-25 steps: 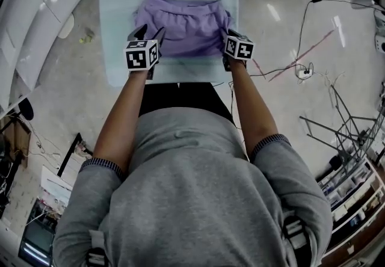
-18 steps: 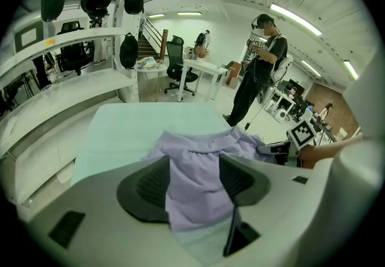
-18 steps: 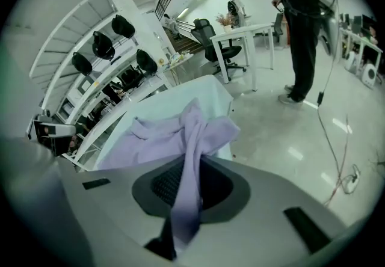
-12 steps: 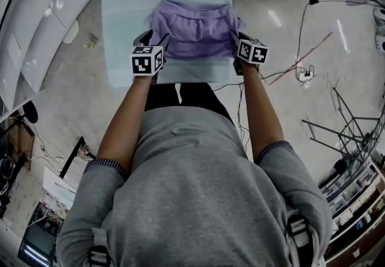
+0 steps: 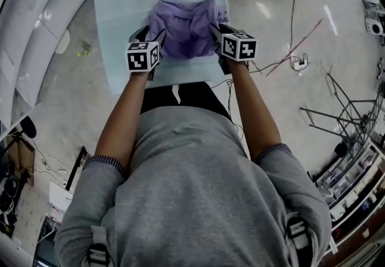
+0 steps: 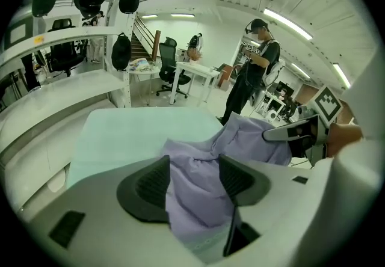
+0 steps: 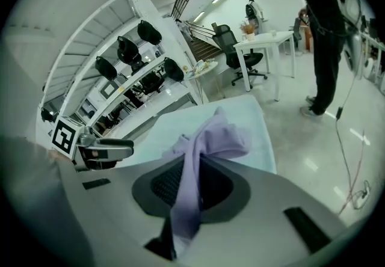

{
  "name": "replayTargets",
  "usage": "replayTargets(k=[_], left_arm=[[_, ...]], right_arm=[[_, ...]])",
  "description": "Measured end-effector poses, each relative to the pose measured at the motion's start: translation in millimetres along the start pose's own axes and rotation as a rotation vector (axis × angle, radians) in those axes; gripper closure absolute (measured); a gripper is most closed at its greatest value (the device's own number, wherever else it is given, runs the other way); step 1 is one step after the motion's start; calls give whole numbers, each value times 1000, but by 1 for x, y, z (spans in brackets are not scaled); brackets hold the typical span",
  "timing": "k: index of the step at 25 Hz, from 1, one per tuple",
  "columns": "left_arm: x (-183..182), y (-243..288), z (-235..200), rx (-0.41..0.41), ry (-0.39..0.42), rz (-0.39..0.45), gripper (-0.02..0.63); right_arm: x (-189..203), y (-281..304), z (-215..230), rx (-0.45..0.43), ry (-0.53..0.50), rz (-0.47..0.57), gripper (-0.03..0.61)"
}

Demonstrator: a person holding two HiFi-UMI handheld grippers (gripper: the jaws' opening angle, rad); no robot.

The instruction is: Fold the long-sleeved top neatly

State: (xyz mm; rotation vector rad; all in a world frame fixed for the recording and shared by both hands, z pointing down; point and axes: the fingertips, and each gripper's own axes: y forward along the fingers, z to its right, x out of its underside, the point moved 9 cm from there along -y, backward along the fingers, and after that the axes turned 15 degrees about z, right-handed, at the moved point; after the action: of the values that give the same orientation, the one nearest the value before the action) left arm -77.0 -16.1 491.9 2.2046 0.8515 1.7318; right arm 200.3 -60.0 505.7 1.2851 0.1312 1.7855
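A lavender long-sleeved top [image 5: 186, 25] lies bunched on the pale mint table [image 5: 120, 31]. My right gripper [image 5: 218, 34] is shut on the top's right side and holds it up off the table. In the right gripper view a strip of fabric [image 7: 210, 136] runs up out of the shut right gripper [image 7: 191, 184]. My left gripper [image 5: 148, 34] is at the top's near left part, jaws wide apart. Loose fabric [image 6: 252, 139] lies between the pads of the left gripper [image 6: 194, 169] without being pinched. The sleeves are hidden in the folds.
Cables and a power strip [image 5: 301, 64] lie on the floor to the right, beside a metal frame [image 5: 349, 121]. Curved white shelves [image 5: 36, 19] run along the left. A person in black [image 6: 252, 73] stands beyond the table [image 6: 132, 133], near a desk and chairs [image 6: 180, 73].
My right gripper has risen with the top's right side, pulling the cloth up and bunching it toward the middle. The left gripper has hardly moved.
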Motion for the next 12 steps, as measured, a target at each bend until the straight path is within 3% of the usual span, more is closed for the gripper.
replayTargets(k=[12], left_arm=[[17, -33, -72, -52, -70, 7, 331]], right_arm=[[9, 65, -92, -56, -85, -34, 518]])
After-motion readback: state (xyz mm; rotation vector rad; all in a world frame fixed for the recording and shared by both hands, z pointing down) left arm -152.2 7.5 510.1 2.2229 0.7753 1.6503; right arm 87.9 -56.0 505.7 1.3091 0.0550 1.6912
